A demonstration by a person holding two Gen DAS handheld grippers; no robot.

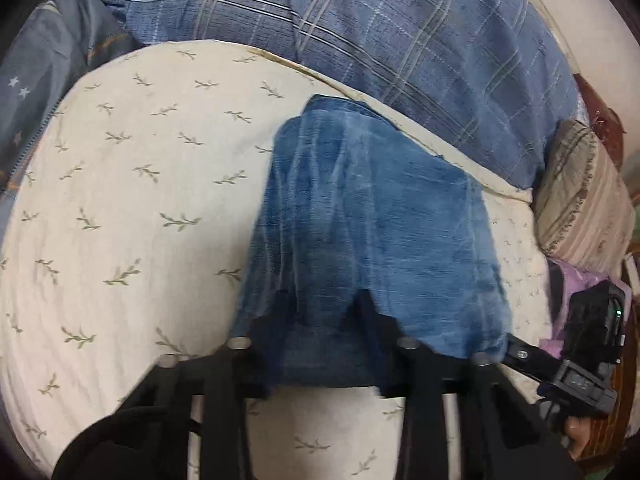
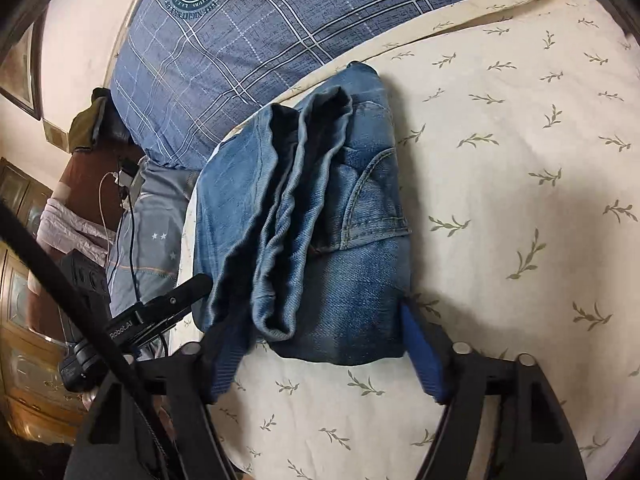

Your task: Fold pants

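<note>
The blue jeans [image 2: 320,216] lie folded into a compact bundle on the cream leaf-print bed sheet [image 2: 520,200]. In the left wrist view the jeans [image 1: 368,232] drape over my left gripper [image 1: 320,320]; its fingers are spread wide under the denim, tips hidden. My right gripper [image 2: 316,344] is open, blue-padded fingers [image 2: 420,344] straddling the near edge of the bundle without pinching it. The left gripper's fingers [image 2: 176,300] show at the bundle's left edge in the right wrist view. The right gripper's body [image 1: 560,372] shows at right in the left wrist view.
A blue plaid pillow [image 1: 380,32] lies behind the jeans. A striped cushion [image 1: 580,200] sits at the right. A grey star-print blanket [image 2: 148,240], cables and a wooden headboard [image 2: 24,320] are beside the bed.
</note>
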